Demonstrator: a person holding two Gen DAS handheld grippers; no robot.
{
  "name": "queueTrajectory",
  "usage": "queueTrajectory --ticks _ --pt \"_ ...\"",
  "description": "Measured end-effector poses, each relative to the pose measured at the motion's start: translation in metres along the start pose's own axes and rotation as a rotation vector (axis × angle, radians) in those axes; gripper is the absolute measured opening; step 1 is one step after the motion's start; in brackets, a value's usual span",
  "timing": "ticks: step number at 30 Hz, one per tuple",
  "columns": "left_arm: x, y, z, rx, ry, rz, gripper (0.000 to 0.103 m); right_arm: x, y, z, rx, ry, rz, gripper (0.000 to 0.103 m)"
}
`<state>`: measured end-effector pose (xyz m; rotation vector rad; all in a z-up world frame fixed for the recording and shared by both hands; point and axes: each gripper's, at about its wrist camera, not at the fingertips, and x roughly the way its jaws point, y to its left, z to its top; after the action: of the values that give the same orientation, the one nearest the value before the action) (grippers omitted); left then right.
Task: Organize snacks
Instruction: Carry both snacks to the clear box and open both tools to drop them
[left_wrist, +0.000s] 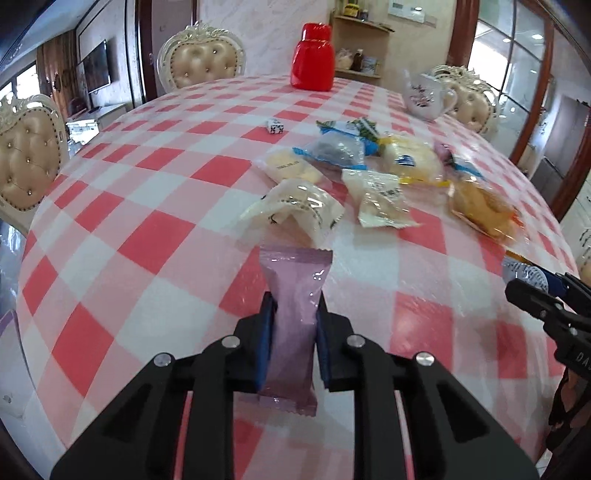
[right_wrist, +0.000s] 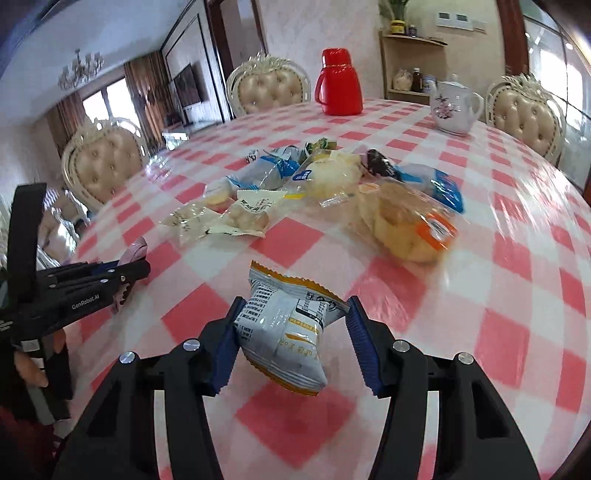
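Purple packet (left_wrist: 293, 325) clamped between the blue pads of the left claw (left_wrist: 294, 314), jaws nearly together, packet upright and lifted off the checked bench (left_wrist: 122, 206). Right claw (right_wrist: 293, 332) about half open – a white-and-orange packet (right_wrist: 286, 332) sits between the pads, left pad touching, right pad at its corner; grip not certain. Both claws tilt down toward the bench. Snack pile (right_wrist: 314, 184) lies beyond, mid-bench.

Two grippers — the left gripper (left_wrist: 293, 314) and the right gripper (right_wrist: 293, 328). One purple packet (left_wrist: 293, 317), one blue-white packet (right_wrist: 284, 332). One red flask (right_wrist: 340, 83), one teapot (right_wrist: 456, 107), three chairs (right wrist view) (right_wrist: 271, 88) — and roughly ten loose snack packets in the heap (right_wrist: 317, 184).
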<state>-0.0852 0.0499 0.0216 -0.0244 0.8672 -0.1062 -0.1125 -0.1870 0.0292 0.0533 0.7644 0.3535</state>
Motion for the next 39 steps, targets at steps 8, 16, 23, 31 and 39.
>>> queueTrajectory --ticks 8,16,23,31,39 --pt "-0.04 -0.002 -0.019 0.013 -0.018 -0.041 0.021 -0.024 0.009 -0.024 0.011 -0.007 -0.004 0.054" --pt "-0.083 0.024 -0.044 0.019 -0.041 -0.025 0.021 -0.038 0.059 -0.036 -0.079 -0.009 0.022 0.054" --pt "-0.108 0.082 -0.064 -0.017 -0.027 0.052 0.022 -0.031 0.132 -0.037 -0.203 0.005 0.1 0.054" --pt "-0.135 0.151 -0.07 -0.119 -0.069 0.132 0.022 -0.022 0.227 -0.046 -0.367 0.034 0.203 0.054" --pt "-0.138 0.202 -0.084 -0.147 -0.023 0.223 0.022 -0.015 0.306 -0.052 -0.508 0.06 0.285 0.054"
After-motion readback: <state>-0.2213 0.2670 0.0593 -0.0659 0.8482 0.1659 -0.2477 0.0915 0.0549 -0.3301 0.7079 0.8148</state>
